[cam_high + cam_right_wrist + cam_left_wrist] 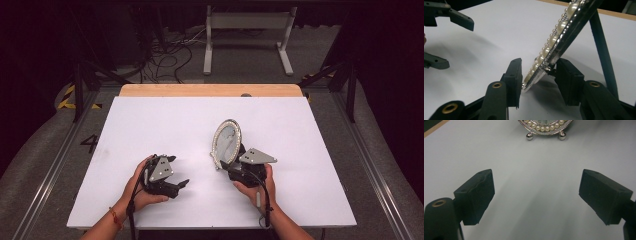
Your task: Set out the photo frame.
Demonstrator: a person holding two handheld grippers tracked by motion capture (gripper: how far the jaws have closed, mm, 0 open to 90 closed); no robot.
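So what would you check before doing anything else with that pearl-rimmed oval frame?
1. Frame standing on the table: ok, it leans on its rear strut.
2. Right tool around the frame's lower edge: ok.
3. Right tool's pads pressing firmly: cannot tell.
4. Left tool wide open, nothing in it: ok.
5. Left tool apart from the frame: ok.
6. Both ball feet on the table: cannot tell.
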